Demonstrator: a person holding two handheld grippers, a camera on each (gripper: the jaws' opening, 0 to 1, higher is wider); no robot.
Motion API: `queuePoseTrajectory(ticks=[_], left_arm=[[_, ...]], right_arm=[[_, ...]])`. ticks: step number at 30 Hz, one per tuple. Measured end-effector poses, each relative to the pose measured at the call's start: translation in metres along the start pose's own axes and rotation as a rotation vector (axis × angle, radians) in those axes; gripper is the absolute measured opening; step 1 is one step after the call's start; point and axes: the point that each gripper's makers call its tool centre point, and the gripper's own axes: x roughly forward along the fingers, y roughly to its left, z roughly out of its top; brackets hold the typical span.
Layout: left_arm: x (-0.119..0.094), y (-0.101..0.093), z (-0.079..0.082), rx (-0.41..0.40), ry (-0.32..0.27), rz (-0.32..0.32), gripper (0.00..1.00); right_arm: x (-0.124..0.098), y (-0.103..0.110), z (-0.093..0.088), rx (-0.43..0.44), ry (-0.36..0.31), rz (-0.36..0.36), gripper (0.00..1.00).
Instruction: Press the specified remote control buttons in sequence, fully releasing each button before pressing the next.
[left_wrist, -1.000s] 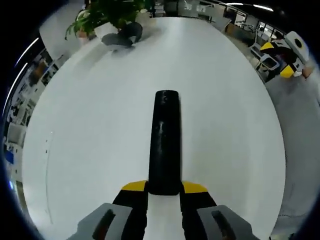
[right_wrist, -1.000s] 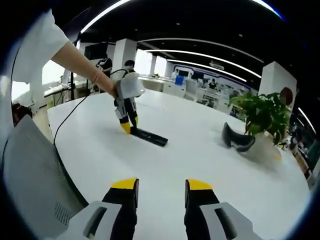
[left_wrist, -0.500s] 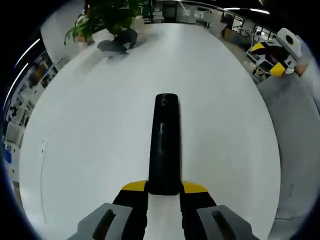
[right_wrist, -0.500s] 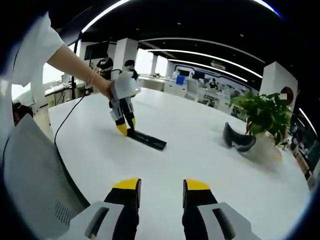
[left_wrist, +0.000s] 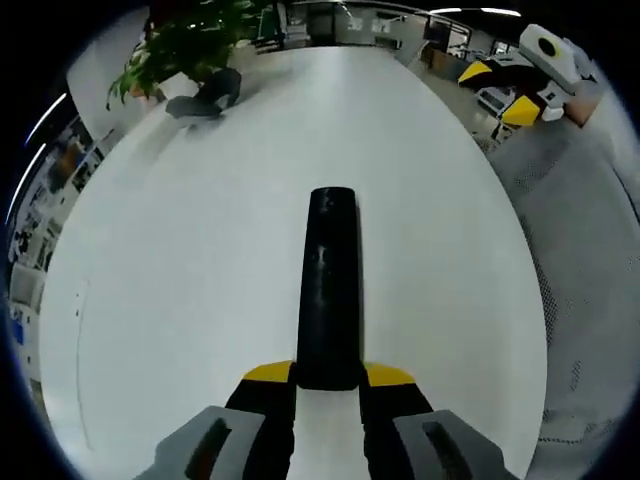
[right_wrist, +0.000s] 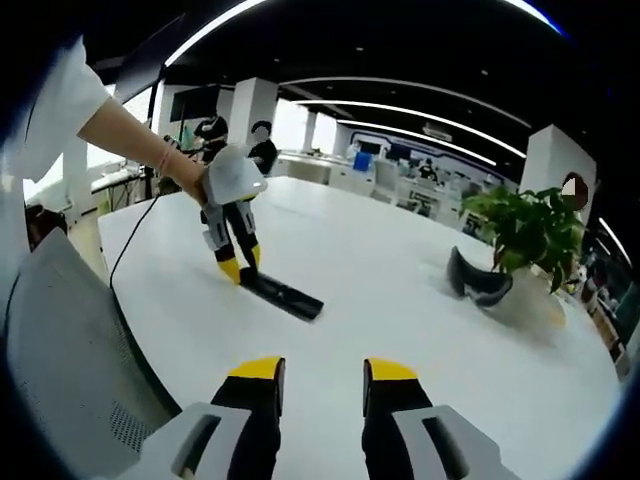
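Starting at the left, the left tongs (left_wrist: 328, 385) are gripping the near end of the black remote (left_wrist: 329, 290), their yellow-tipped jaws standing against either side of it. The remote is lying flat on the white tabletop (left_wrist: 180, 280) and pointing straight away from the camera; this hold appears meant to be steadying it so that a press from above does not push it along the surface. In the right gripper view the same hold is showing from the side: a person's hand (right_wrist: 190, 180) is carrying the left tongs (right_wrist: 233, 267) tilted down onto the end of the remote (right_wrist: 282, 297), near the tabletop's left edge. The right tongs (right_wrist: 315, 375) are hanging over the tabletop (right_wrist: 400, 290), well apart from the remote, jaws narrowly parted and holding nothing. No button is being pressed, so the pressing sequence is judged not yet begun; the right tongs would have to travel to the remote. Farther right, a dark headset (right_wrist: 474, 281) is resting beside a potted plant (right_wrist: 528, 232), clear of the working area.
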Motion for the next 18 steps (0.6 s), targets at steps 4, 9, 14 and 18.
queuePoseTrajectory(ticks=[4,9,14,18], left_arm=[[0.0,-0.008,0.001,0.006,-0.005,-0.003,0.24],[0.001,-0.021,0.003,0.029,0.0,-0.01,0.23],[0.001,-0.033,0.004,0.053,0.016,-0.018,0.23],[0.002,-0.041,0.005,0.066,0.024,-0.025,0.23]], right_arm=[[0.0,0.0,0.001,-0.001,-0.002,0.0,0.28],[0.0,-0.001,0.001,-0.004,-0.004,-0.002,0.28],[0.0,-0.001,0.001,-0.004,-0.005,-0.002,0.28],[0.0,0.0,0.001,-0.008,-0.001,0.001,0.27]])
